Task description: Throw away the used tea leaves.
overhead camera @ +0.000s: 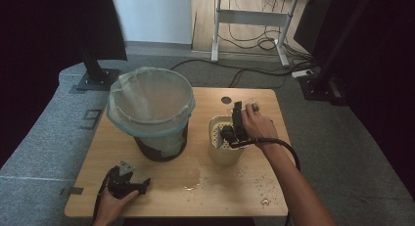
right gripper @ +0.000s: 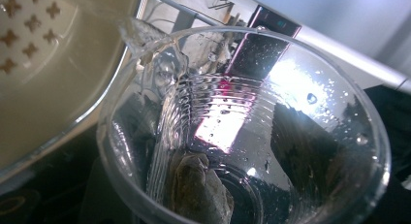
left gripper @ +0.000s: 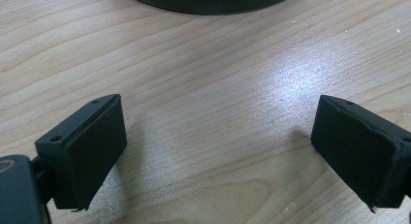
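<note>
Evidently the right gripper (overhead camera: 238, 119) is clenching a thin clear plastic cup (right gripper: 252, 136), tipping it over the cream strainer pot (overhead camera: 222, 150), light, wet and crushable, best pinched at the wall, while the left gripper (left gripper: 218, 151) is resting unclenched on the table (left gripper: 203, 64).

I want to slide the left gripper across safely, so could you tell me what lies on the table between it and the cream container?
In the high view, between the left gripper and the cream container lies a small water puddle on otherwise bare wooden table.

Glossy clear plastic cup (right gripper: 271, 136) (ribbed, wet); pale wood-grain table (left gripper: 208, 88); matt black tongs (left gripper: 218, 156).
</note>
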Available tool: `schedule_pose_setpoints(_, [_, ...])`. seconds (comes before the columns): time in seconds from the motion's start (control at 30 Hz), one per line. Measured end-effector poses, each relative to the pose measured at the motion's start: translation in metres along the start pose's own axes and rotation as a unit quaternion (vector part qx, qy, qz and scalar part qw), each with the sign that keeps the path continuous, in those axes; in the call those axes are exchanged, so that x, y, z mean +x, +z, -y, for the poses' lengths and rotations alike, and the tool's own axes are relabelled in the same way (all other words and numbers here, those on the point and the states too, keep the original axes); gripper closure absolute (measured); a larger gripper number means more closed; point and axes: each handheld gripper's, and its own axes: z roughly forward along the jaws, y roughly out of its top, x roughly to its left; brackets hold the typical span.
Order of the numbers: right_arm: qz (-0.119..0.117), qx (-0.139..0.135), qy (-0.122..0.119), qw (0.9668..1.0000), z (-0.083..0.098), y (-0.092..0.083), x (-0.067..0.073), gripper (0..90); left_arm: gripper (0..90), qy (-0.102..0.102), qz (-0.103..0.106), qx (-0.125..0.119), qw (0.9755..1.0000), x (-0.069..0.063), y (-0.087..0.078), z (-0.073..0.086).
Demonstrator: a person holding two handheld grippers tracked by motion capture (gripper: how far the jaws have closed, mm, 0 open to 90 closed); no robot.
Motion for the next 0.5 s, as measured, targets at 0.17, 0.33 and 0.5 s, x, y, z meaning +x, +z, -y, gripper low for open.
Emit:
schedule_pose_setpoints(0.17, [0.028, 0.011, -0.078, 0.9965, -0.003, 0.000, 0.003, 41.5, 5.1, 0.000, 0.000, 0.000, 1.0000, 0.000, 0.000, 0.000])
schedule_pose_setpoints(0.33, [0.045, 0.011, -0.150, 0.9876, -0.010, -0.001, 0.001, 41.4, 4.9, 0.001, 0.001, 0.000, 1.0000, 0.000, 0.000, 0.000])
schedule_pose_setpoints(0.5, [0.048, 0.006, -0.155, 0.9867, -0.016, -0.003, 0.001, 41.4, 4.9, 0.001, 0.000, 0.000, 1.0000, 0.000, 0.000, 0.000])
